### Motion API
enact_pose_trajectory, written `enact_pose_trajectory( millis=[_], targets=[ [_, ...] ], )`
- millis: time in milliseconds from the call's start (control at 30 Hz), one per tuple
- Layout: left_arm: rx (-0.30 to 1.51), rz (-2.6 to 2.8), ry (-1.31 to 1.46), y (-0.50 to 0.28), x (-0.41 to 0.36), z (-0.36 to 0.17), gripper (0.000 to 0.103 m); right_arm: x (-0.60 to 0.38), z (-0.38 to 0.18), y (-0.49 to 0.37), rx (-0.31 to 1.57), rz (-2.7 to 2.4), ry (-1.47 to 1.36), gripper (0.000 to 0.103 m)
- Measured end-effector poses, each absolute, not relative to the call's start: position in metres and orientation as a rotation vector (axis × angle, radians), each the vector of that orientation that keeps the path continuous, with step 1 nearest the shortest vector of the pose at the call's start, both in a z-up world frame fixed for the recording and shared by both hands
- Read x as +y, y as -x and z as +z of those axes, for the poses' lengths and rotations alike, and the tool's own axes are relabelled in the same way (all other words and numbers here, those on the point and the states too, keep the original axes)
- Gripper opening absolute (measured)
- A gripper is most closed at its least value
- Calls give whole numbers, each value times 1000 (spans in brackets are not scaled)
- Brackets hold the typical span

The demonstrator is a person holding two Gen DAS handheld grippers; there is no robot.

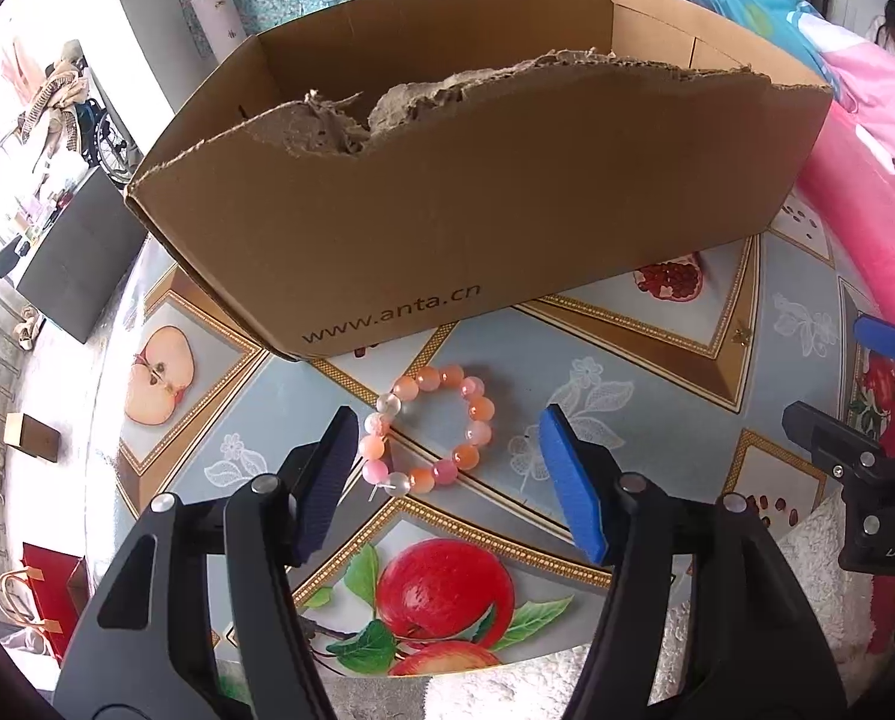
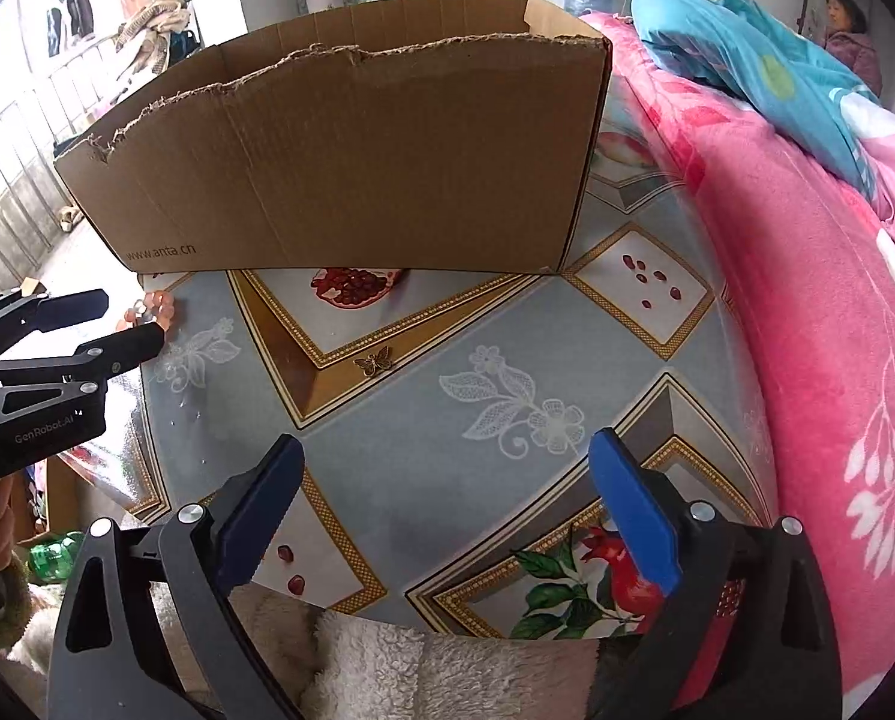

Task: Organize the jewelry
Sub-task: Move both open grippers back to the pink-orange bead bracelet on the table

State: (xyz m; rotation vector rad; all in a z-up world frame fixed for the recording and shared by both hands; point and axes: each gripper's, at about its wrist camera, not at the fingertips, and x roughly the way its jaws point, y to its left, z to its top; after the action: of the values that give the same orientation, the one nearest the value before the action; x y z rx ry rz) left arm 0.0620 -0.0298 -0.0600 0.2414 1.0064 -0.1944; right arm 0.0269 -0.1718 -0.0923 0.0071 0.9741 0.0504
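A bracelet [image 1: 481,408] of pink, orange and clear beads lies flat on the fruit-patterned tablecloth, just in front of the cardboard box [image 1: 447,210]. My left gripper [image 1: 447,423] hangs over it, open, with a finger on either side of the bead ring; the pads do not press on it. In the right wrist view a small metal butterfly charm [image 2: 374,360] lies on the cloth ahead of my right gripper [image 2: 447,444], which stands wide open with nothing between its fingers. The same charm [image 1: 741,334] shows in the left wrist view, right of the bracelet.
The box [image 2: 357,180] has a torn front wall and takes up the back of the table [image 2: 507,312]. A pink blanket [image 2: 807,300] lies along the right. A white fluffy towel [image 2: 387,660] covers the near edge. The table drops off to the floor at left.
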Motion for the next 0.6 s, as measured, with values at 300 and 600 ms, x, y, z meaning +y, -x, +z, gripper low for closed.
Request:
enact_pose_trajectory(
  millis=[300,600],
  targets=[
    [999,-184,-243,-66,-26,-63,60,-169,-103,-38,1015,50,-2,96],
    [946,-319,-120,-62,-8,-56,60,-167,-107,-38,997,24,10,97]
  ],
)
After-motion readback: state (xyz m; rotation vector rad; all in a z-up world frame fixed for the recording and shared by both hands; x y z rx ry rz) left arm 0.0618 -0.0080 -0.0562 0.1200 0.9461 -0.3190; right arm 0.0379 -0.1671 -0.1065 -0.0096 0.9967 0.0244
